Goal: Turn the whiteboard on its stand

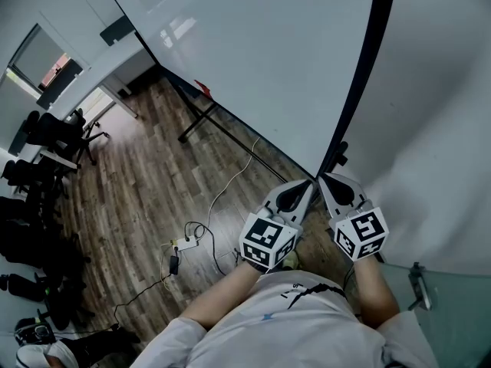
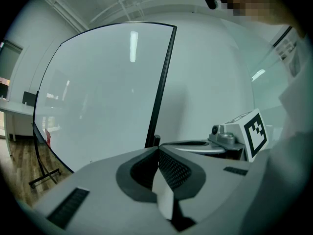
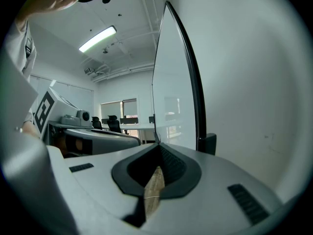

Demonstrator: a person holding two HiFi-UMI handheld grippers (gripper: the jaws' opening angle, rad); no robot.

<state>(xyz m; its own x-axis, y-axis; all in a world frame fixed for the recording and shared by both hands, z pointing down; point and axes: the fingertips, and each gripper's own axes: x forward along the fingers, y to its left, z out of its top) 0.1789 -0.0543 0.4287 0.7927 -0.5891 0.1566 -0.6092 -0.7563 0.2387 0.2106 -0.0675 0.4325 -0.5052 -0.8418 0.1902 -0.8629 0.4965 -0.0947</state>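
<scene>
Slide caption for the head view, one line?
Left gripper and right gripper, jaws shut, side by side at the edge of the whiteboard.

A: Head camera is looking steeply down, with the whiteboard (image 1: 253,52) rising just ahead.
B: Both gripper cameras are pointing along their fingers (image 2: 171,168), sitting very close to its black edge (image 3: 188,77). All three views are sharing that edge.

The whiteboard (image 1: 253,60) is seen on its stand (image 1: 219,125), its near edge just ahead of 2 grippers held side by side, left gripper (image 1: 307,186) beside right gripper (image 1: 327,182); a wall (image 1: 453,113) is placed at right; cables (image 1: 192,240) are strewn on the floor (image 1: 146,182) below; chairs (image 1: 46,140) are grouped far left.
</scene>
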